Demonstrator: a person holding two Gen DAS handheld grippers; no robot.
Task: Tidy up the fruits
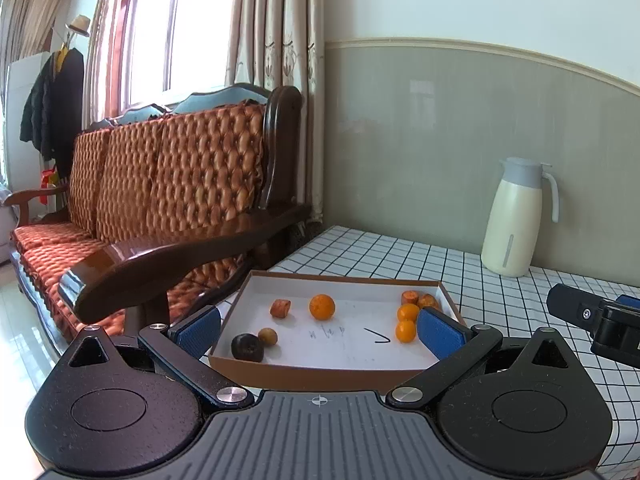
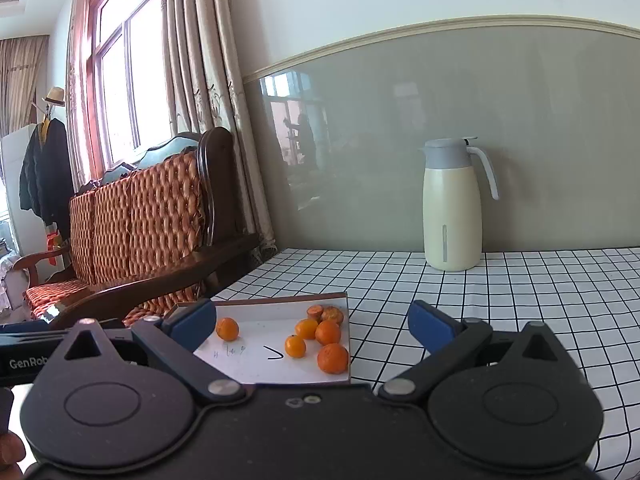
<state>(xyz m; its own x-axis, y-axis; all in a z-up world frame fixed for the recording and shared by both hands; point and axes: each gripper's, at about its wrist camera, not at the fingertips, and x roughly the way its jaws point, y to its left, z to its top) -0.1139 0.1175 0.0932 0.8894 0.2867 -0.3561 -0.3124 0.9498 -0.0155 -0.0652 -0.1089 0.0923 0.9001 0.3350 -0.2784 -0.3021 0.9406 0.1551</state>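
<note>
Left wrist view: a shallow cardboard tray (image 1: 240, 360) holds oranges (image 1: 407, 313) clustered right, one orange (image 1: 322, 307) mid-tray, darker fruit (image 1: 247, 347) left. The left gripper (image 1: 320, 330) is spread wide, empty.

Right wrist view: the right gripper (image 2: 312, 326) gapes, gripping nothing, above the tray's oranges (image 2: 328, 333).

Both handheld grippers are held level, side by side, facing forward. The left gripper (image 1: 318, 330) has its blue-padded fingers (image 1: 199, 330) spread wide, nothing between them. The right gripper (image 2: 312, 326) is likewise spread wide and empty, its blue fingers (image 2: 430, 330) angled outward. The right gripper's black body shows at the edge of the left wrist view.
</note>
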